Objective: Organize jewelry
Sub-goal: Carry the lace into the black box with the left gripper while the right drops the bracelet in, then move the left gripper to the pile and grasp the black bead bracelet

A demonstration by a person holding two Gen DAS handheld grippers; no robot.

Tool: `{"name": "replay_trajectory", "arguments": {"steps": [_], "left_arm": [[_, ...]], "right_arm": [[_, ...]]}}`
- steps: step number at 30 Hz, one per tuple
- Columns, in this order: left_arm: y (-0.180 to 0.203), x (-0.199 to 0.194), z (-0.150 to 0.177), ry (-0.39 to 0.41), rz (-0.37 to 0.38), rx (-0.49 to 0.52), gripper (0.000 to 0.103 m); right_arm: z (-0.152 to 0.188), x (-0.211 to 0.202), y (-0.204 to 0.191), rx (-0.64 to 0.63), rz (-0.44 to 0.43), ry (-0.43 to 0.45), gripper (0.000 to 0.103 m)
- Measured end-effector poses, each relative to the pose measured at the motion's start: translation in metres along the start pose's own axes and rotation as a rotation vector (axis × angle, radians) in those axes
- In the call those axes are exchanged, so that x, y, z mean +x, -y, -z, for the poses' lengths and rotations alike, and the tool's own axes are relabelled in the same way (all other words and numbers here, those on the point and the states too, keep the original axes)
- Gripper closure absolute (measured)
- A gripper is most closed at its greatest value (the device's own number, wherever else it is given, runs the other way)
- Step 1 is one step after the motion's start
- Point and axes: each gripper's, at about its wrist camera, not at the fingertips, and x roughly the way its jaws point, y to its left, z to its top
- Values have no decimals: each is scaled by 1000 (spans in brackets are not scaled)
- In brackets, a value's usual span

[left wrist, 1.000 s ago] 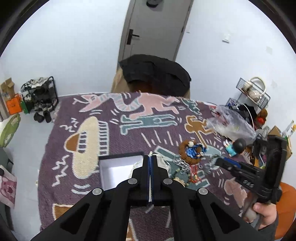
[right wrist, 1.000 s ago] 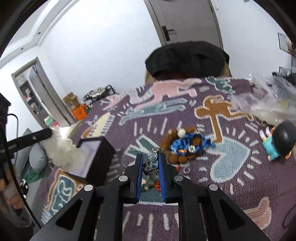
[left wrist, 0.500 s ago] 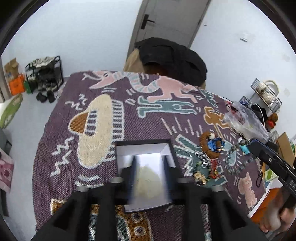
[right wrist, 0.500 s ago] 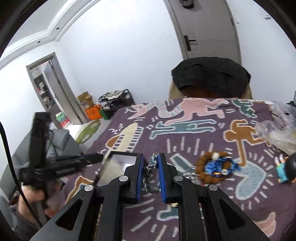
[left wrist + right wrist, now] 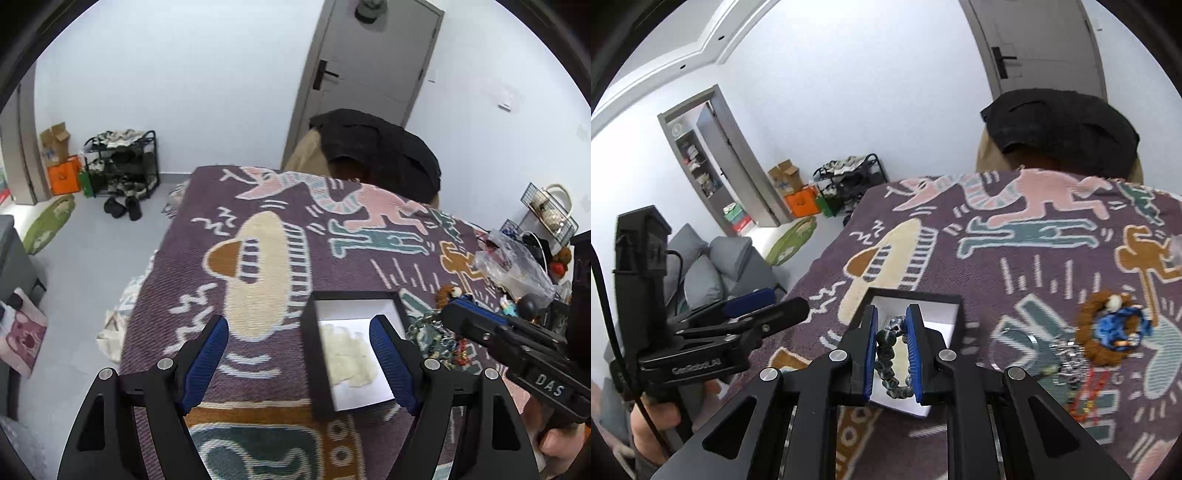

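A black jewelry box (image 5: 318,354) with a white inside and a pale cloth pad (image 5: 347,356) sits on the patterned purple blanket. My left gripper (image 5: 299,363) is open and empty, its fingers straddling the box's left wall. My right gripper (image 5: 893,354) is shut on a dark beaded bracelet (image 5: 888,356) and holds it over the box (image 5: 951,301). The right gripper also shows at the right of the left wrist view (image 5: 480,328). A pile of jewelry (image 5: 1108,332) with a brown and blue beaded piece lies to the box's right.
A clear plastic bag (image 5: 513,262) and a small doll (image 5: 517,306) lie at the blanket's right edge. A black jacket on a chair (image 5: 376,155) stands behind the table. The left gripper (image 5: 701,332) is at the left of the right wrist view.
My left gripper opened and left the pale pad in the box. My right gripper lifted the beaded bracelet from the pile and carried it left over the box.
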Motion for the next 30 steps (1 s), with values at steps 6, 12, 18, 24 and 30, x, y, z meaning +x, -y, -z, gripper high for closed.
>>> {"name": "replay_trajectory", "arguments": {"steps": [6,12,18,24,30], "left_arm": [[-11,-3,4,5,-15,-11,24],[2,-9,2,26,-8,8,22],[29,-18,2,69,16,57,10],[63,-23,4,80,63,95,10],[102,-22,10,69,114,126,10]], "right_arm": [[2,26,-8,-9,54,-33,85],[7,4,-1,-11,99,5,28],[10,-35,17,18,126,62,20],[18,-66,41,71,129,99,13],[32,-92,65,117,117,115,11]]}}
